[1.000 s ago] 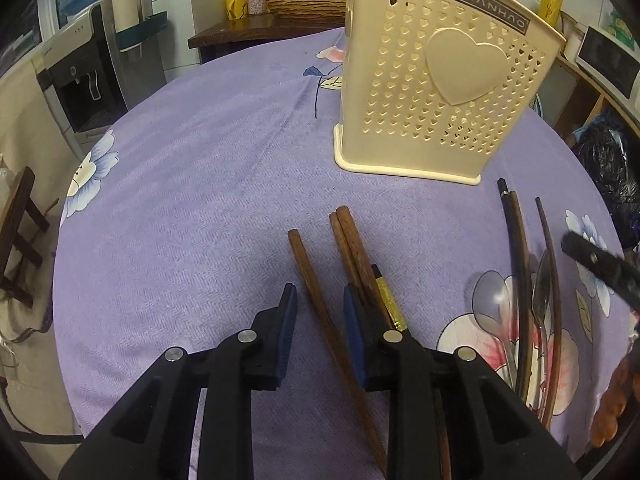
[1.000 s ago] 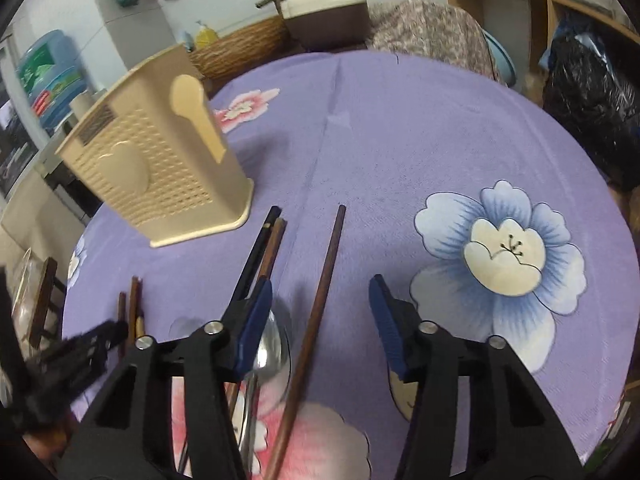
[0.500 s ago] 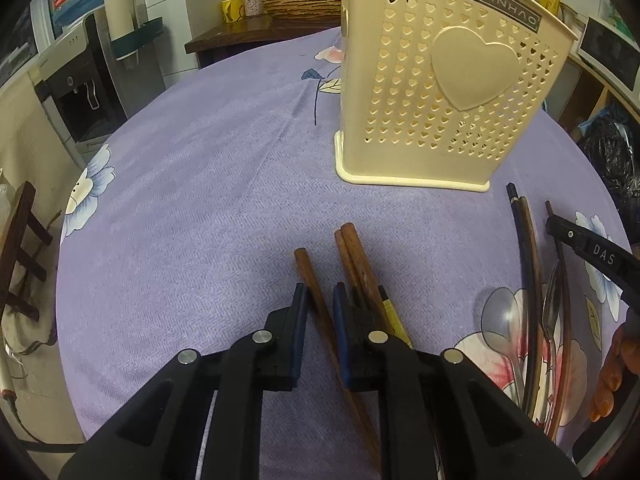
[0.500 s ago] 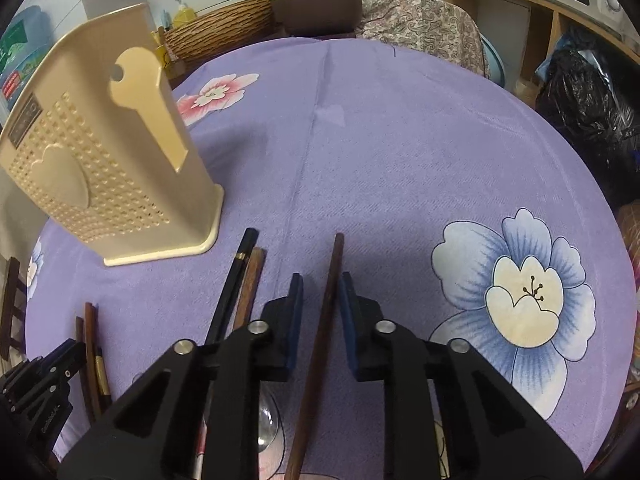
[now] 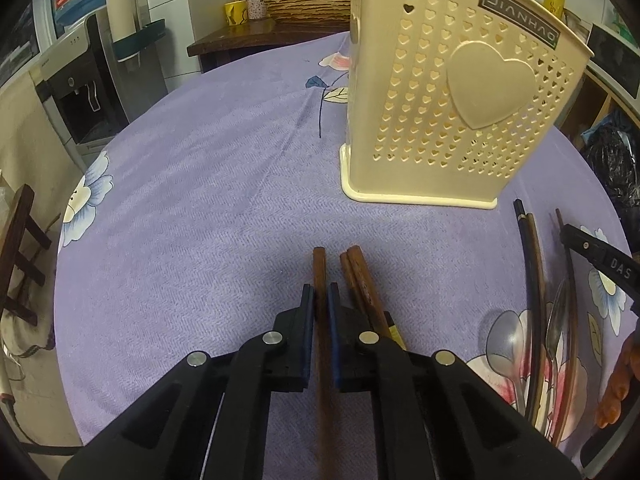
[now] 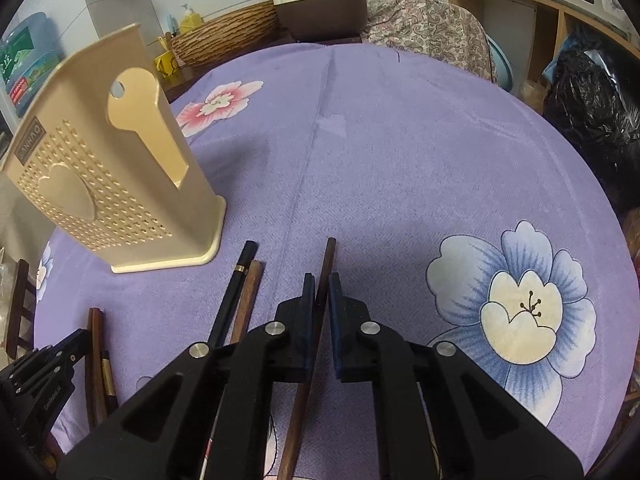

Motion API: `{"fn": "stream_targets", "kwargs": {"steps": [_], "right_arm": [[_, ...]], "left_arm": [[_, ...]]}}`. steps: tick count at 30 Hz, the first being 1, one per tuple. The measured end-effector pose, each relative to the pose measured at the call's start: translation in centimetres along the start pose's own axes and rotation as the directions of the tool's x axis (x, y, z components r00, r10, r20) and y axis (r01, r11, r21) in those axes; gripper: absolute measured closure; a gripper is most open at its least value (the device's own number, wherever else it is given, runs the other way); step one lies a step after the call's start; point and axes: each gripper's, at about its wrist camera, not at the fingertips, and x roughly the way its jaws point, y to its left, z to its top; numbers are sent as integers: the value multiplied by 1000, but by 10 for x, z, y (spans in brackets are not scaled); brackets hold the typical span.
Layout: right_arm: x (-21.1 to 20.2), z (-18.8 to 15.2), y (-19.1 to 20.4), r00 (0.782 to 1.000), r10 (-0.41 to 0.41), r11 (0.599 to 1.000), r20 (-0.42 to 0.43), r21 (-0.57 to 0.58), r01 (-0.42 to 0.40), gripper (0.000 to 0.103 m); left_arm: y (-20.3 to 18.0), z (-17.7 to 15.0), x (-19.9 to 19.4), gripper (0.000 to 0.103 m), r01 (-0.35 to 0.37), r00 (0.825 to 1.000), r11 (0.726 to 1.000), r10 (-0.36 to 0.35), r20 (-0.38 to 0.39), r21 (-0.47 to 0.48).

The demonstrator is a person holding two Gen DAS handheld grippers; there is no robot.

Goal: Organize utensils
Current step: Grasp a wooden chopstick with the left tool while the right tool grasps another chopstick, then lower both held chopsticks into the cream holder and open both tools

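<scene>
Pick-up step, two at once. Left gripper [image 5: 321,300] clamped on a reddish-brown wooden chopstick [image 5: 319,264] lying toward the near edge of the lilac woven floral tablecloth [image 5: 192,208]; right gripper [image 6: 319,290] likewise pinching a darker slim wooden chopstick [image 6: 329,254]. Both sticks apparently flat on the cloth. Next, probably: lift clear, tip upright, drop into the cream perforated plastic holder with a raised heart [image 5: 448,92] standing mid-table. Smooth round sticks, liable to swivel in the pads. Metal spoons [image 5: 506,340] and more chopsticks beside.
</scene>
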Motion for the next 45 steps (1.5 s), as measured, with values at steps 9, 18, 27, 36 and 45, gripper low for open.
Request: {"fn": "stream_targets", "kwargs": {"steps": [9,18,27,36,45], "right_arm": [[-51,13,-2,991,71,996,116,-59,-64,95],[-140,36,0,953,114,984,281,-166,-68,96],[-176,44,3,934,145,976,326,-204,-81,97],[-193,56,3,919,156,973,362,-216,-80,97],[-190,77,9,924,148,972,352,-223,-71,97]], "left_arm": [[22,13,-34,95,56,994,998,-52,97,-41],[54,39,-98,95,113,962,991,-91,257,-72],[65,45,-116,95,142,940,987,-112,321,-72],[76,55,-149,95,134,906,989,-95,412,-67],[80,78,-152,95,111,896,990,-62,441,-87]]}}
